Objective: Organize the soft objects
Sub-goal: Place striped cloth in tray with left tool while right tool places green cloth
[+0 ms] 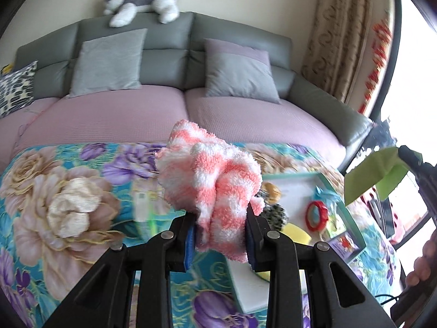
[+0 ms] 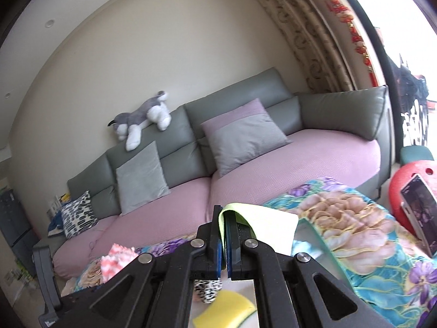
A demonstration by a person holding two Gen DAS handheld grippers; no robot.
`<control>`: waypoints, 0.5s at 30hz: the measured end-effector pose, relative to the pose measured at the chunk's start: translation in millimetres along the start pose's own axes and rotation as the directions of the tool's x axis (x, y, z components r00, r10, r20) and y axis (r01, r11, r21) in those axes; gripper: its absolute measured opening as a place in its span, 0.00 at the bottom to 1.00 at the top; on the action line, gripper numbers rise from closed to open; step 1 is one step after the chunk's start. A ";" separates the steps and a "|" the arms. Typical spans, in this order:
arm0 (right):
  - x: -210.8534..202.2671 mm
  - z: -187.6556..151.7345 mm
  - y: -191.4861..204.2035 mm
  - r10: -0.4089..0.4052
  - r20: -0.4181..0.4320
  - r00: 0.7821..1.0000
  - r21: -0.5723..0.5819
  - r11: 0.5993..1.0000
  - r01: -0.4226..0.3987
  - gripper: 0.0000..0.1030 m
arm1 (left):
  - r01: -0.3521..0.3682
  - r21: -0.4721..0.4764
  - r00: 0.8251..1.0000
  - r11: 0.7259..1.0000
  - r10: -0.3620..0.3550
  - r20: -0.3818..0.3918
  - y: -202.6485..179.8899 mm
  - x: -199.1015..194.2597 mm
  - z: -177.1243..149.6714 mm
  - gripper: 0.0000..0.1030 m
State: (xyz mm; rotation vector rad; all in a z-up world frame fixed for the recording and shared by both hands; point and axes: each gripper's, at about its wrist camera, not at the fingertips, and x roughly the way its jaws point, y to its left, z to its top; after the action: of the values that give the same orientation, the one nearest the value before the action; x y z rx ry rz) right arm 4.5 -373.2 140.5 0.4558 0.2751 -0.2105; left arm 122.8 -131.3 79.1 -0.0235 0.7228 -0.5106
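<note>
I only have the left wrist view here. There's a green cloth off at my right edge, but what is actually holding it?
Observer: The right gripper is; its jaws are shut on the green cloth, which drapes over the right finger.
Operator: Anything under that gripper?
Observer: A yellow sponge lies right below it, on a white surface.
Operator: What's past the sofa's right end?
Observer: A red round stool, with a phone propped in front of it.
Operator: Does my pink striped towel show from there?
Observer: Yes, the pink striped towel shows at lower left, partly hidden behind the gripper's frame.
</note>
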 end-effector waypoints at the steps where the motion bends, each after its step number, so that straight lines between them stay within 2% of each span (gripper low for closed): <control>1: -1.6 0.7 -3.6 -0.009 0.003 1.000 0.001 1.000 0.009 0.02 | 0.006 0.009 1.000 1.000 -0.006 -0.008 -5.1 3.1 -0.9 0.30; 7: -3.2 4.2 -19.5 -0.050 -0.002 0.999 0.006 0.999 0.050 0.02 | 0.034 0.055 0.997 0.998 -0.030 -0.076 -33.3 25.2 -8.8 0.30; 15: 31.4 -16.7 -47.5 -0.094 -0.150 0.984 0.053 0.993 0.103 0.02 | 0.039 0.080 0.984 0.996 -0.024 -0.177 -47.1 59.4 -25.2 0.31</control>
State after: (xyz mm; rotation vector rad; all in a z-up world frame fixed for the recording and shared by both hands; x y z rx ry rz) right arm 18.1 -411.5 97.3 0.5196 0.4374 -0.2835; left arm 123.6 -195.8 31.9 0.0896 0.8746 -0.5782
